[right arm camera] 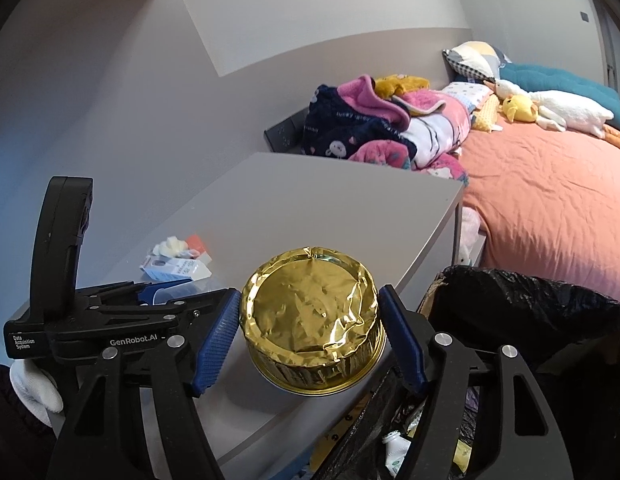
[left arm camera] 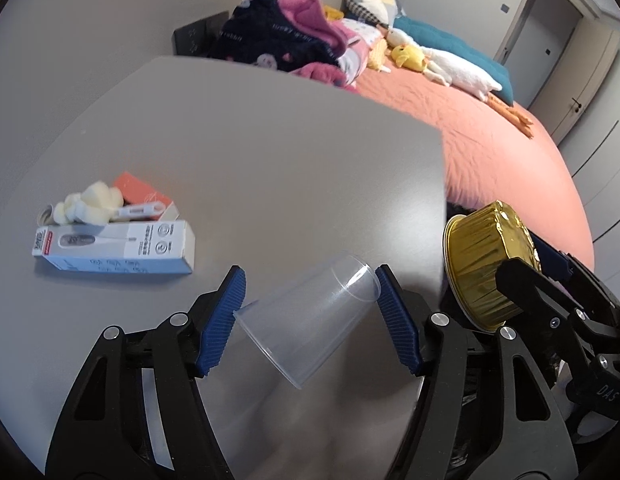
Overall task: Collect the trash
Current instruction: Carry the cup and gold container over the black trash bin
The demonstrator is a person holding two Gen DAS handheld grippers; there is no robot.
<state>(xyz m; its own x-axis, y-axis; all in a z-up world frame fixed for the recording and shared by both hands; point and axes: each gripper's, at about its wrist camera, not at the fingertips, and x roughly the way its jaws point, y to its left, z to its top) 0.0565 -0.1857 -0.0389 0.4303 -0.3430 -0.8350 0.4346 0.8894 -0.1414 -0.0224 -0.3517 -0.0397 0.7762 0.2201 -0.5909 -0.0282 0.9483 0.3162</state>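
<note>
The left gripper [left arm camera: 310, 300] has its blue ribbed pads pressed against a clear plastic cup [left arm camera: 310, 320]: one pad meets the cup near its wide rim, the other near its narrow base, so the cup hangs tilted between them, mouth down toward the camera. It is lifted clear above the grey table [left arm camera: 269, 140].

The right gripper [right arm camera: 310, 320] is clamped on a gold foil cup [right arm camera: 314, 320], a round crinkled container held on its side, its flat bottom facing the camera and a pad on each flank. In the left wrist view the same foil cup [left arm camera: 486, 264] hangs just past the table's right edge, with the right gripper's black frame behind it.

Taking the table as the landmark: on its far left part lies a white thermometer box [left arm camera: 117, 248], with a white thermometer [left arm camera: 141, 211], a lump of cream cotton [left arm camera: 89, 204] and an orange card [left arm camera: 137, 188] just behind and touching it. Just beside the table's right edge stands a bin lined with a black bag [right arm camera: 530, 312], open, with scraps visible inside. Beyond the table's far edge a bed with a salmon cover [right arm camera: 550, 200] carries a heap of pink and navy clothes [right arm camera: 370, 128], pillows and plush toys [right arm camera: 550, 110]. A white-gloved hand [right arm camera: 33, 388] shows beneath the left gripper's body.
</note>
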